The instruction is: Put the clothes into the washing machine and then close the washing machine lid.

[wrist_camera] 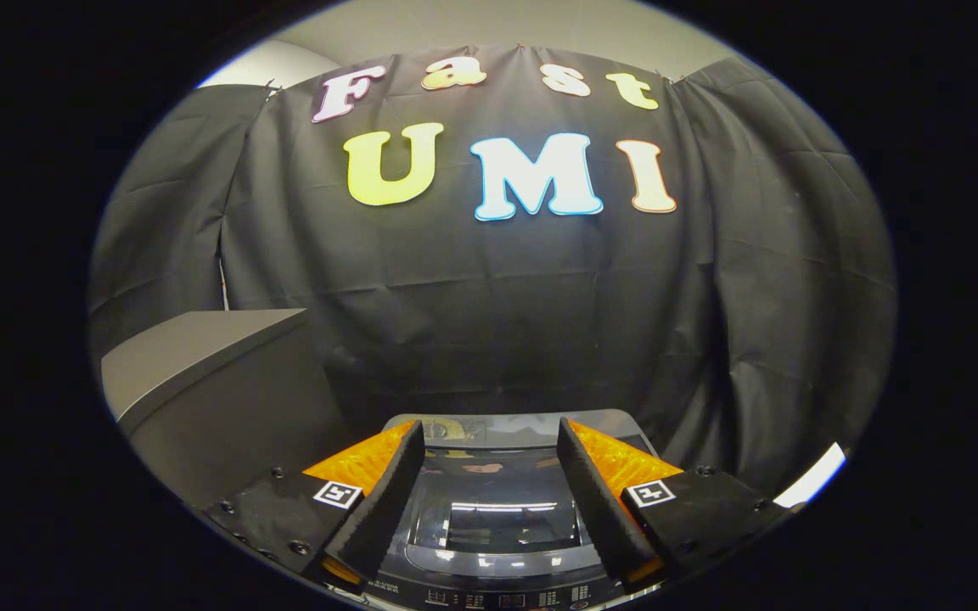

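Gripper view looks down on the washer, whose glass lid lies flat and shut, seen between the fingers. The gripper is spread wide and holds nothing. No clothes are visible; whether they are already inside cannot be told. A grey box stands beside the washer's left edge. If loading remains, lift the lid by its front edge first, keeping clear of the box.

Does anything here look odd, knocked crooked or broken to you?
Nothing stands out. The washing machine sits square with its glass lid down and flat, seen between the fingers of the open, empty hand-held gripper. A grey box stands beside it, undamaged.
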Demonstrator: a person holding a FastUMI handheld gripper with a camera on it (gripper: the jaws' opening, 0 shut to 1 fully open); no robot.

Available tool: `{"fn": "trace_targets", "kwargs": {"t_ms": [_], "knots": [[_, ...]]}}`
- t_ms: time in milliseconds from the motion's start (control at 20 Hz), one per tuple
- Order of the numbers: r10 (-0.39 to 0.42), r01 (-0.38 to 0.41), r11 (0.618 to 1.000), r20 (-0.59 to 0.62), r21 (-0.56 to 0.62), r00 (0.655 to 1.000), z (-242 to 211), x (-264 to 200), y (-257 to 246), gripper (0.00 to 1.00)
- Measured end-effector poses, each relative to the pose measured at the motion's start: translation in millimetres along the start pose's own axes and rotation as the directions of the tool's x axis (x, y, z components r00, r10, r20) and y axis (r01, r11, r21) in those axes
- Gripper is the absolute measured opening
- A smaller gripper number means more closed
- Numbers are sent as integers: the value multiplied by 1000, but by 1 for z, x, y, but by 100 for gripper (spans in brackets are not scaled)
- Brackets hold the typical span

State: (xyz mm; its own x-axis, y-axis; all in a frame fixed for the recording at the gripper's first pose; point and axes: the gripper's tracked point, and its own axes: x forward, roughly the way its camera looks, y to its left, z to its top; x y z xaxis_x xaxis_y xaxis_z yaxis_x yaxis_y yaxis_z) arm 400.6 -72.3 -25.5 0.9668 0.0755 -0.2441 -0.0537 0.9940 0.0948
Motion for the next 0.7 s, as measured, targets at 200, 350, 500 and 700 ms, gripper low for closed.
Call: {"fn": "trace_targets", "kwargs": {"t_ms": [200,350,500,700], "knots": [[3,-3,1000,13,4,1000,4,-6,5,97],[7,-8,1000,35,22,999,13,-16,11,97],[11,-12,1000,63,25,998,30,-32,16,97],[10,-14,1000,126,27,992,63,-68,23,97]]}}
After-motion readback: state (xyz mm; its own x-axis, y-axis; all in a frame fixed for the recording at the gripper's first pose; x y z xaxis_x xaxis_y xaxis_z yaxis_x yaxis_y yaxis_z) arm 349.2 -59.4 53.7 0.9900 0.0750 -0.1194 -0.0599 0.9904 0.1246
